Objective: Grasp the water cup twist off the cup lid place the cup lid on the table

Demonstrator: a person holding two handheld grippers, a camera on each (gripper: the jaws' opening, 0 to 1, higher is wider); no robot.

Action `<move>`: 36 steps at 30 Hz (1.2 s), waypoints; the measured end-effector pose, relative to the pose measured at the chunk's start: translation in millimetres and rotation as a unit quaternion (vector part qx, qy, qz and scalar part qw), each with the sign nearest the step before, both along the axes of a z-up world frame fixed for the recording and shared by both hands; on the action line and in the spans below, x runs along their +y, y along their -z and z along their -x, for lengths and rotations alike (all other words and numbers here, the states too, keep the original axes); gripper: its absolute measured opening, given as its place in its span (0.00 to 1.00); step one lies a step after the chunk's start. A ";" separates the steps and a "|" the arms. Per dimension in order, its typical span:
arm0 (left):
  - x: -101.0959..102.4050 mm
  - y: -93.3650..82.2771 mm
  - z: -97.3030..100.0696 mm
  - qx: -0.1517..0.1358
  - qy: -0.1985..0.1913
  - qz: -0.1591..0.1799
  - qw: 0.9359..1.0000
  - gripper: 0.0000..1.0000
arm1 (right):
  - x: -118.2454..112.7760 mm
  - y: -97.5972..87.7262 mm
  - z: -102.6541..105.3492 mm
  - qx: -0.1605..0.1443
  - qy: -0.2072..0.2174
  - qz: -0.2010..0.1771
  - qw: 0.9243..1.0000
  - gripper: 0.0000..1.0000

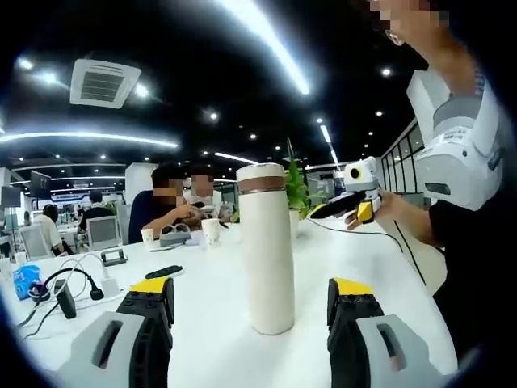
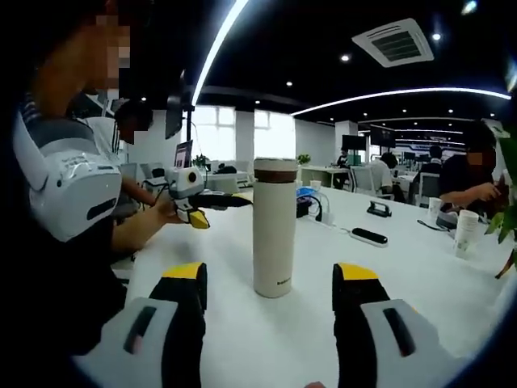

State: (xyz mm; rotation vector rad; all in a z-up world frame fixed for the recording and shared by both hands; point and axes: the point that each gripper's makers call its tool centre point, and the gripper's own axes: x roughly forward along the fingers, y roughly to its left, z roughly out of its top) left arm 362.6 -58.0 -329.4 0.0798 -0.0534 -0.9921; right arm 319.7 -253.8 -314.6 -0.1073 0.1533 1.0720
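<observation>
A tall white water cup stands upright on the white table, with its lid on above a brown ring. My left gripper is open, its yellow-tipped jaws low and wide on either side of the cup, not touching it. A hand holds my right gripper beyond the cup to the right. In the right gripper view the same cup and lid stand ahead of my open right gripper. The left gripper hangs to the cup's left there, apart from it.
A person in black stands close at the table's edge. On the table lie a black phone, cables and a plug, paper cups and a green plant. Seated people work at the far side.
</observation>
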 end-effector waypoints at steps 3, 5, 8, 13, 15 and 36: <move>-4.6 3.9 -1.9 0.003 0.000 0.002 1.000 0.77 | 2.7 -1.3 1.5 -0.001 -0.005 -0.002 1.000 0.65; -8.4 6.7 -1.1 0.004 0.002 0.001 1.000 0.77 | 5.1 -3.3 1.9 -0.001 -0.006 -0.004 1.000 0.64; -13.8 8.2 -1.1 0.009 0.003 0.011 1.000 0.77 | 9.3 -7.4 4.2 -0.004 -0.011 -0.006 1.000 0.64; -20.7 11.2 -1.4 0.009 0.007 0.011 1.000 0.77 | 19.5 -12.5 8.2 -0.010 -0.021 -0.010 1.000 0.64; -21.7 10.8 -2.4 0.007 0.006 0.012 1.000 0.77 | 22.0 -14.0 8.9 -0.011 -0.024 -0.012 1.000 0.64; -31.2 22.4 -14.9 0.006 -0.011 0.013 1.000 0.76 | 28.7 -27.0 4.6 -0.005 -0.030 -0.046 0.998 0.61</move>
